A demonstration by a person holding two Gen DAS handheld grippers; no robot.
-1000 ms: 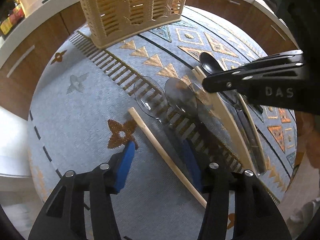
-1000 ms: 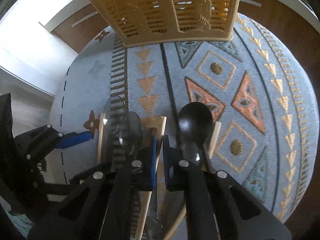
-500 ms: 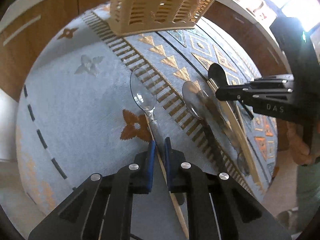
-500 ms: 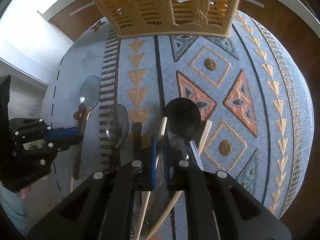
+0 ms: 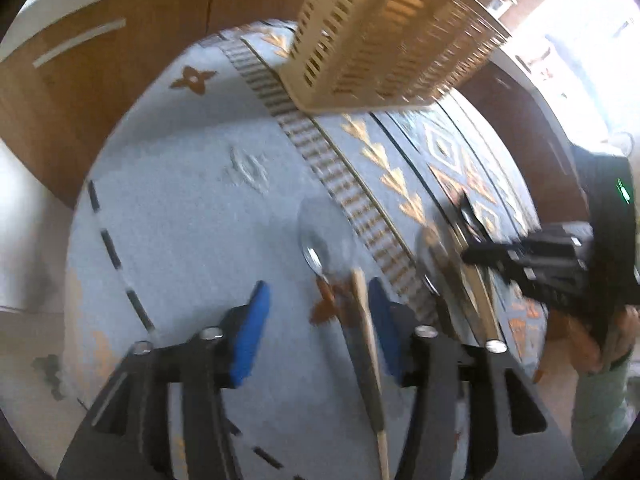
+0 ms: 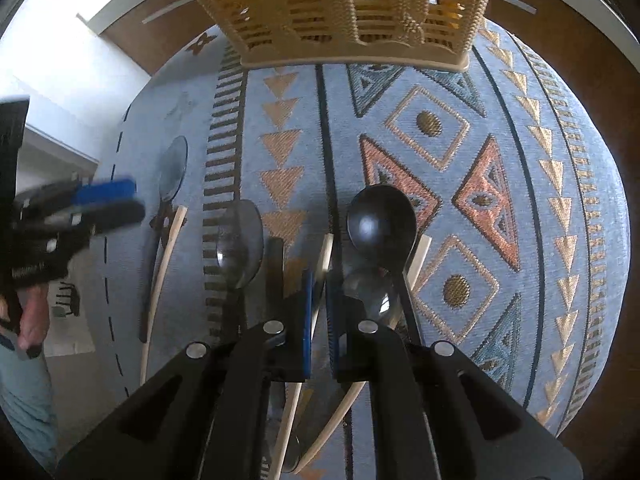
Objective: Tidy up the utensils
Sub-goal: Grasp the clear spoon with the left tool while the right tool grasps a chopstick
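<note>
Spoons and wooden chopsticks lie on a patterned blue cloth in front of a tan slotted utensil basket (image 6: pixel 340 12). My left gripper (image 5: pixel 316 320) is open; a wooden chopstick (image 5: pixel 368 344) and a clear spoon (image 5: pixel 324 236) lie between its fingers, near the right one. My right gripper (image 6: pixel 318 276) is shut on a chopstick (image 6: pixel 326 252), beside a black spoon (image 6: pixel 380 220) and a clear spoon (image 6: pixel 240 240). The left gripper shows at the left of the right wrist view (image 6: pixel 108 204), over another clear spoon (image 6: pixel 174 168) and chopstick (image 6: pixel 168 248).
The basket (image 5: pixel 392 40) stands at the cloth's far side. Wooden cabinet fronts (image 5: pixel 80 80) ring the round table. The right gripper (image 5: pixel 520 256) reaches in from the right in the left wrist view, over more utensils. A person's hand (image 6: pixel 28 312) holds the left gripper.
My left gripper was shut on the chopstick half a second ago and is now open. My right gripper stays shut on its chopstick and has moved little.
</note>
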